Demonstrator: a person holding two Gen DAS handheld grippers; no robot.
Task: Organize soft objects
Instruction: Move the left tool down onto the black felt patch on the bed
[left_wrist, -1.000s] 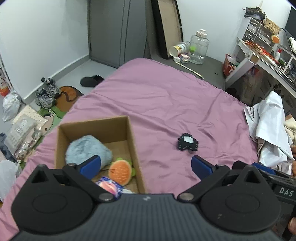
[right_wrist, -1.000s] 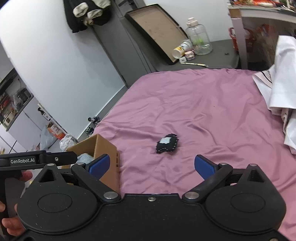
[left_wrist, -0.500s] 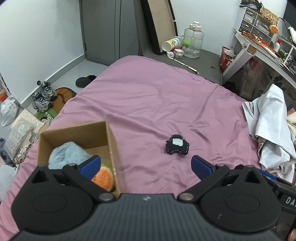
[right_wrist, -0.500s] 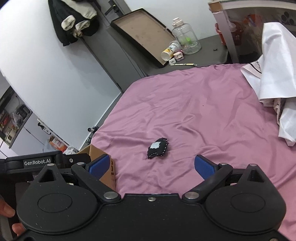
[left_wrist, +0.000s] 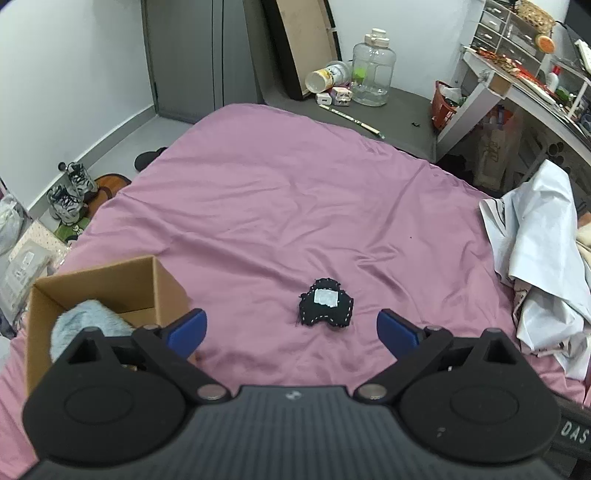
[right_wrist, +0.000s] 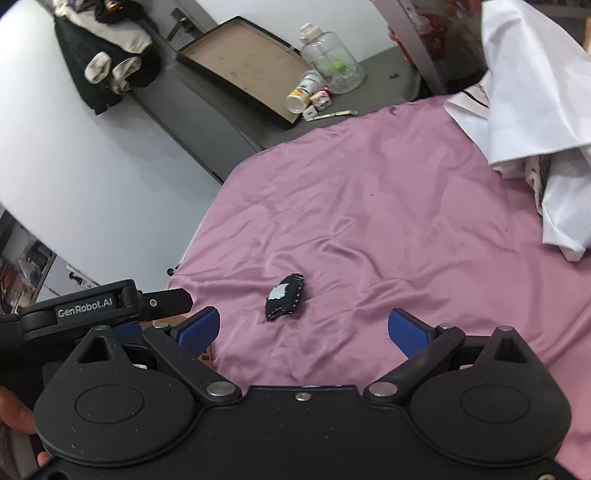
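Observation:
A small black soft toy (left_wrist: 325, 308) with white stitching and a pale patch lies on the purple bedsheet (left_wrist: 288, 206); it also shows in the right wrist view as the black toy (right_wrist: 285, 297). My left gripper (left_wrist: 291, 330) is open just short of it, nothing between its blue pads. My right gripper (right_wrist: 303, 330) is open too, with the toy slightly left of its centre line. A cardboard box (left_wrist: 110, 284) at the left holds a fluffy blue-grey plush (left_wrist: 86, 323). The rest of the box's contents are hidden behind the left gripper.
A heap of white cloth (left_wrist: 543, 258) lies on the bed's right side. Beyond the bed's far edge stand a clear jug (left_wrist: 373, 68), a tipped cup and a leaning board. Shoes (left_wrist: 70, 192) and bags lie on the floor at left. The left gripper's body (right_wrist: 92, 306) shows beside my right one.
Both grippers have swung right, toward the black toy, which now sits nearer the centre of each view. The box has slid to the left edge; the burger plush is out of sight.

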